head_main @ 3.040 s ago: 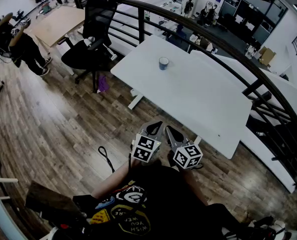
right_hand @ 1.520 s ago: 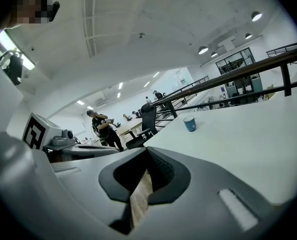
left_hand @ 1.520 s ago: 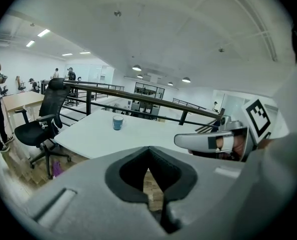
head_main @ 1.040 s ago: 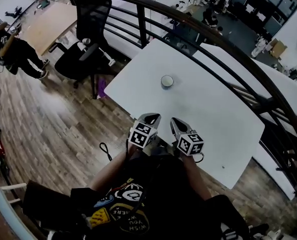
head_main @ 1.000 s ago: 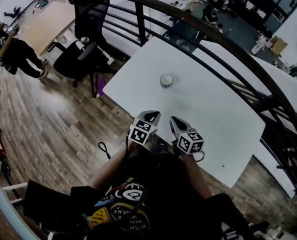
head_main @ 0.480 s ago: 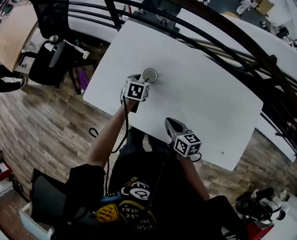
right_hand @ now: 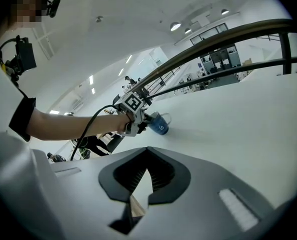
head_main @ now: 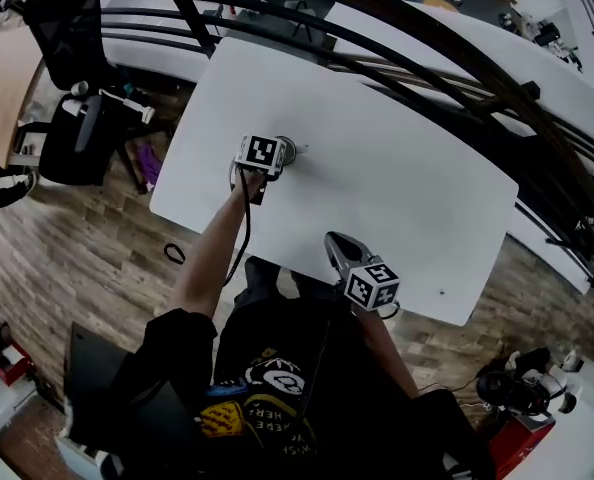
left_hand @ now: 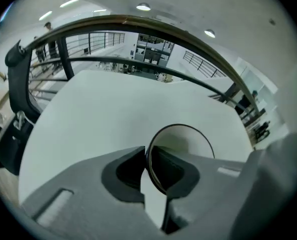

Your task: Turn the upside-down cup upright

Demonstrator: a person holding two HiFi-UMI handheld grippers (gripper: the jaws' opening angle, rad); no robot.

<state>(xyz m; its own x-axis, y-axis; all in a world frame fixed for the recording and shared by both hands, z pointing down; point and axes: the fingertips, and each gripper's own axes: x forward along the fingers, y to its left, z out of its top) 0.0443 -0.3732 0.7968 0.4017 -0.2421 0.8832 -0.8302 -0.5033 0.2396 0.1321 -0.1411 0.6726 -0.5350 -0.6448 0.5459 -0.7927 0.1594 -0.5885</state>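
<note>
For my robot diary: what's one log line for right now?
left claw: jaws just closing, pinching cup rim | right claw: shut, empty, over table edge

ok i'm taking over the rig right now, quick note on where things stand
Left gripper: jaws have just been closing and now pinch the cup by its edge.
Right gripper: shut, empty, held by the near edge of the table.
The cup is on the table's left part.
Done: reach and grip.
Left: as far as I can tell the flip hasn't happened, so lift, turn it upright, set it down, let go.
</note>
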